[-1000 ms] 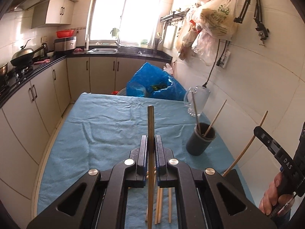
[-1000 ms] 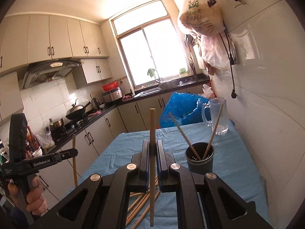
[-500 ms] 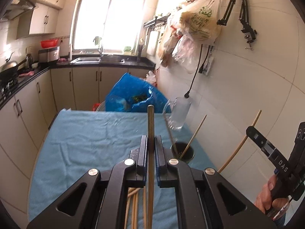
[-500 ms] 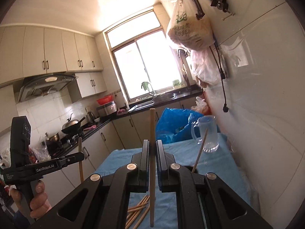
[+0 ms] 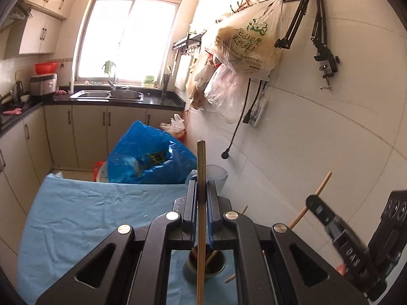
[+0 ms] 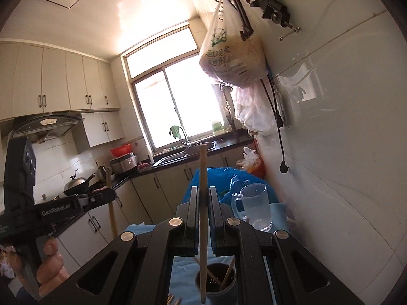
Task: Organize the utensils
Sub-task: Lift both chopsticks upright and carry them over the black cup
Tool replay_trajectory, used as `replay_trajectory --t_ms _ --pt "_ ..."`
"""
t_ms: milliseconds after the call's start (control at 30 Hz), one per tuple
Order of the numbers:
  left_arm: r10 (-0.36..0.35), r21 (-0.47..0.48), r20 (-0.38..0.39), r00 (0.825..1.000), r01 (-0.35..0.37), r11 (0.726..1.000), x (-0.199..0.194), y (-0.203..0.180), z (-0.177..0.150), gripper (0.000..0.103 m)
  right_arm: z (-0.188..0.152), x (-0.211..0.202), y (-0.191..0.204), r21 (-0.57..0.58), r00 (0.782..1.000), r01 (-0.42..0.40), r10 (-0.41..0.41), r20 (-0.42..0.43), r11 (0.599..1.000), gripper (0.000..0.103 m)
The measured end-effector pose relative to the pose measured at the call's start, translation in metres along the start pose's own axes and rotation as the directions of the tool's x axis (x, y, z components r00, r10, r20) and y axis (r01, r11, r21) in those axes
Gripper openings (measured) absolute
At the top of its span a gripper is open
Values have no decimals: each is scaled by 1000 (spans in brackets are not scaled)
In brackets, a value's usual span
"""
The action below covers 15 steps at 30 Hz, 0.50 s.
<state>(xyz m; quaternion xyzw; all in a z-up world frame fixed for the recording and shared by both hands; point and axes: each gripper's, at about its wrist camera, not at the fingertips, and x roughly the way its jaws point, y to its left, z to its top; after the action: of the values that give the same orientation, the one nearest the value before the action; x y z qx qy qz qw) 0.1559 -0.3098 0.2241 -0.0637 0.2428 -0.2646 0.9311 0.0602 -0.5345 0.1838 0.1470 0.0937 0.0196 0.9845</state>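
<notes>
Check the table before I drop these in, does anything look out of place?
Nothing is spilled or damaged. A few loose chopsticks lie on the blue cloth beside the dark holder, not yet in it.

The left black plastic gripper (image 5: 201,190) has blue-edged fingers (image 5: 191,213), angular linkage arms with triangular cut-outs and four round silver screws. The right black plastic gripper (image 6: 203,198) matches it in build. White lettering marks their sides, seen from the opposite cameras
</notes>
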Motion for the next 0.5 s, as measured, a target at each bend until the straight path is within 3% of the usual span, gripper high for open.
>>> replay_trajectory --t_ms 200,400,500 --pt "10 -8 8 1000 -10 1000 40 -8 3 6 3 26 -15 10 1000 27 -27 4 1000 7" --pt "59 -40 77 995 -56 998 76 -5 -6 6 -5 49 -21 -16 998 57 -57 8 998 7" --pt "72 -49 50 996 -69 996 92 0 -13 6 -14 61 -24 -11 998 51 -51 -20 999 7"
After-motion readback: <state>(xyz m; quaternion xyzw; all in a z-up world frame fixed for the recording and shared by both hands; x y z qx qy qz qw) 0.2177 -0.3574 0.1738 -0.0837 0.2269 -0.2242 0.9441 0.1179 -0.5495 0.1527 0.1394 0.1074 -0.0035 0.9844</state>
